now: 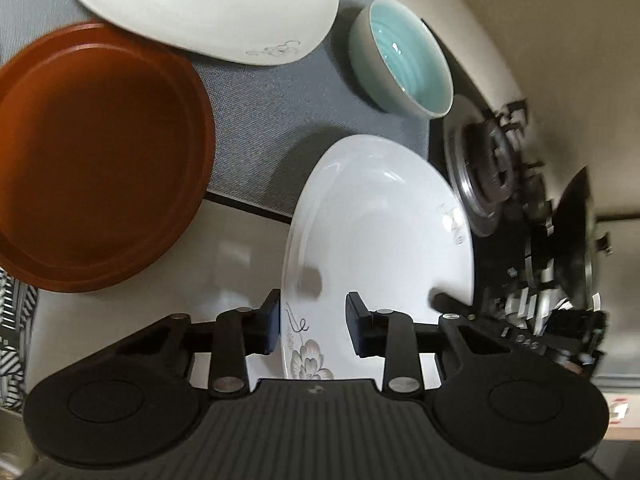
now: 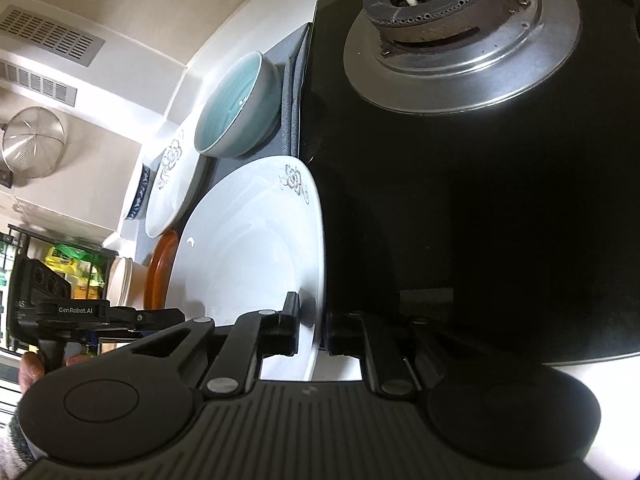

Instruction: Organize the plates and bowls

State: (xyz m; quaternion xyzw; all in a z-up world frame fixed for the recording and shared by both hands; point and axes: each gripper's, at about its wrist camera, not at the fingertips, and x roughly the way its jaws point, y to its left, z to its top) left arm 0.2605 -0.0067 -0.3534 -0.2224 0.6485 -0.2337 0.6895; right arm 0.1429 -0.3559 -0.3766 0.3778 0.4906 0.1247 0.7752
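A white flower-print plate (image 1: 380, 216) lies at the counter's front beside the stove; it also shows in the right wrist view (image 2: 248, 248). My left gripper (image 1: 313, 328) is open, its jaws astride the plate's near rim without touching. My right gripper (image 2: 312, 330) is shut on the plate's right rim and shows as a dark shape at that rim in the left wrist view (image 1: 452, 305). A brown plate (image 1: 100, 160), a second white flower plate (image 1: 200, 4) and a teal bowl (image 1: 404, 58) sit on the grey mat (image 1: 264, 120).
A black gas stove with a steel burner (image 2: 460, 28) lies right of the plate. A dark pan (image 1: 576, 232) sits on the far burner. A blue-patterned dish (image 2: 140, 196) and a metal strainer (image 2: 32, 144) are at the far wall.
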